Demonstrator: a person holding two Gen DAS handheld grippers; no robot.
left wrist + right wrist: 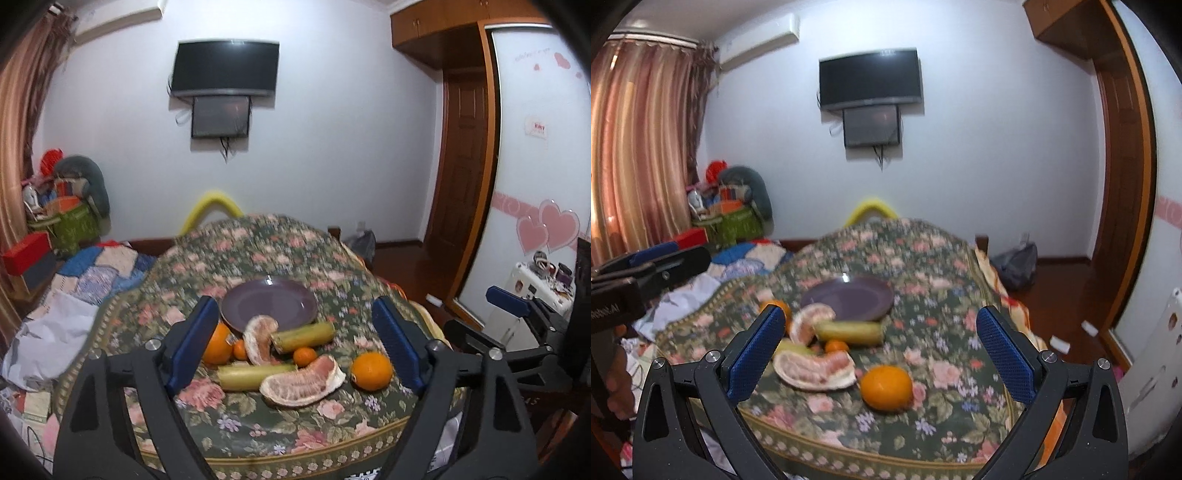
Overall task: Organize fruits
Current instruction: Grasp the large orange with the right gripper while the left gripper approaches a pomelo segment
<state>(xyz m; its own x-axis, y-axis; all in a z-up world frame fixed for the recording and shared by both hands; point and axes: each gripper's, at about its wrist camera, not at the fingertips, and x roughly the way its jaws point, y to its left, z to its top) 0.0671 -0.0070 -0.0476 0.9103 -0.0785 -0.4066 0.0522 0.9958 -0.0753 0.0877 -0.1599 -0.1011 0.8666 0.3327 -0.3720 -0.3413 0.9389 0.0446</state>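
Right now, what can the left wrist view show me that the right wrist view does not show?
Only the left wrist view shows the white cabinet with pink hearts behind it.

Only the right wrist view shows the air conditioner.

Both share the purple plate, pomelo pieces, the near orange, the television, and open jaws on the left gripper and right gripper.

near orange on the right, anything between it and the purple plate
Yes. From the near orange, the straight line to the purple plate crosses the front pomelo wedge, a small mandarin and a green cane piece. Going round their right side looks open.
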